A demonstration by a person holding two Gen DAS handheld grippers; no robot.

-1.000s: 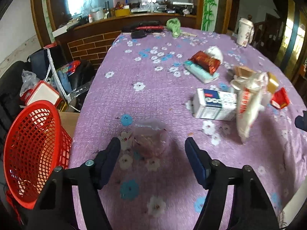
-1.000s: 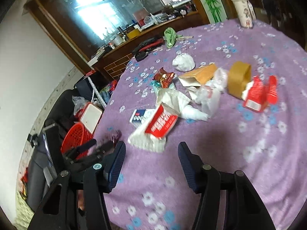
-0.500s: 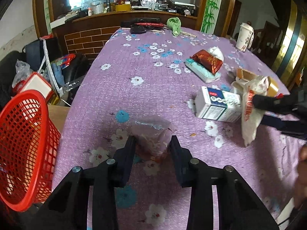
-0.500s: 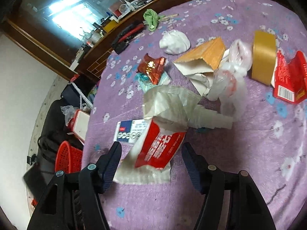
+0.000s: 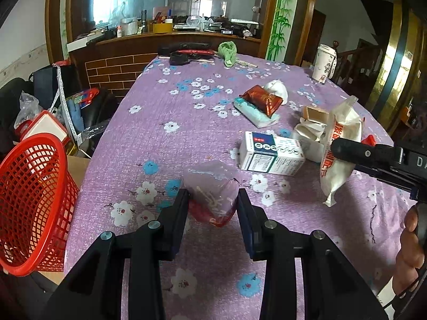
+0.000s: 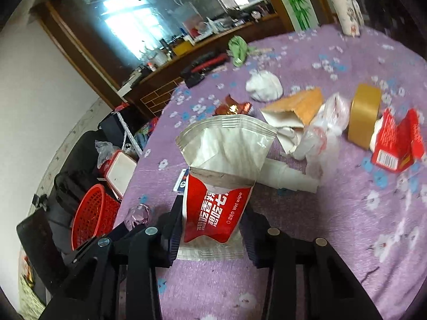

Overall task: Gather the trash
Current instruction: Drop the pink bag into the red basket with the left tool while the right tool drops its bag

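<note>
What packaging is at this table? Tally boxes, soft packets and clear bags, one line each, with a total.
Boxes: 2 (blue-and-white box, torn red carton)
Soft packets: 3 (wet-wipe pack, red foil wrapper, teal tissue pack)
Clear bags: 2 (red-filled clear bag, crumpled clear bag)
Total: 7

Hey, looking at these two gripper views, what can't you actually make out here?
- Red basket: its contents; left wrist view cuts it at the edge, right wrist view shows it too small.
- Wet wipe pack: whether the right gripper pads press on it; the pack covers them.
- Clear bag in the left gripper: its contents, blurred by the film.
- Medicine box: small print unreadable.
</note>
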